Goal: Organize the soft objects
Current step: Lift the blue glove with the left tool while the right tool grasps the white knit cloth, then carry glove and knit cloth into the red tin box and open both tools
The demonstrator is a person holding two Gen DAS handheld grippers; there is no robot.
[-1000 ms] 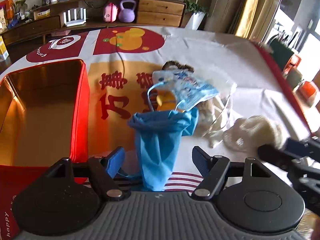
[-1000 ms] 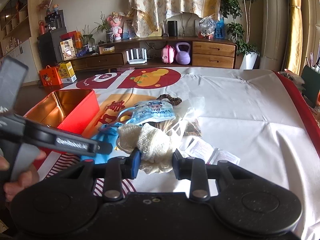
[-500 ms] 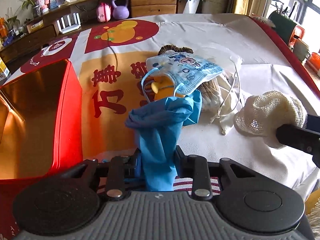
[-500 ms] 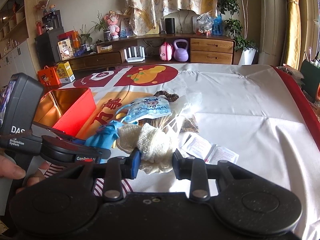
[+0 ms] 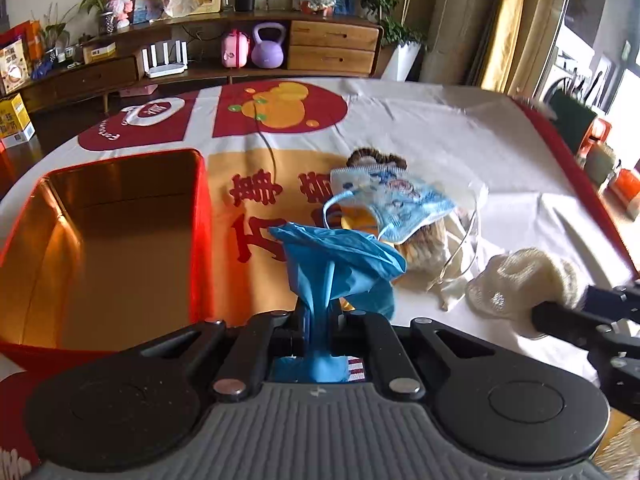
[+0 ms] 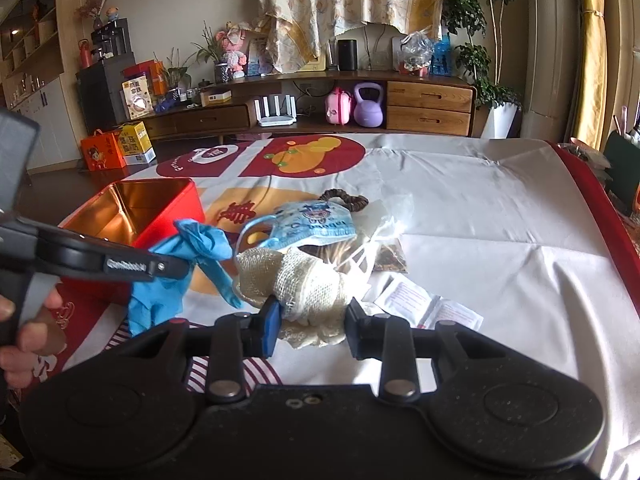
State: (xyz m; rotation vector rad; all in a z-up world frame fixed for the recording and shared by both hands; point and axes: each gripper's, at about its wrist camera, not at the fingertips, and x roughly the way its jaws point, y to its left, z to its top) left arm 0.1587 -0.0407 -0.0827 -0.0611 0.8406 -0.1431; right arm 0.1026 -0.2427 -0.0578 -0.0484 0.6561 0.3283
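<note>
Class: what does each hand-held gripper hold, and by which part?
Left hand-held gripper: blue glove, by its bunched lower end. Right hand-held gripper: knitted glove, near one end.

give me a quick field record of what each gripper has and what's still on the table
left gripper: shut on blue glove, lifted beside red box
right gripper: shut on cream knit cloth
red box: open, looks empty
left on table: printed face mask, brown hair tie, clear bag, paper leaflets
</note>
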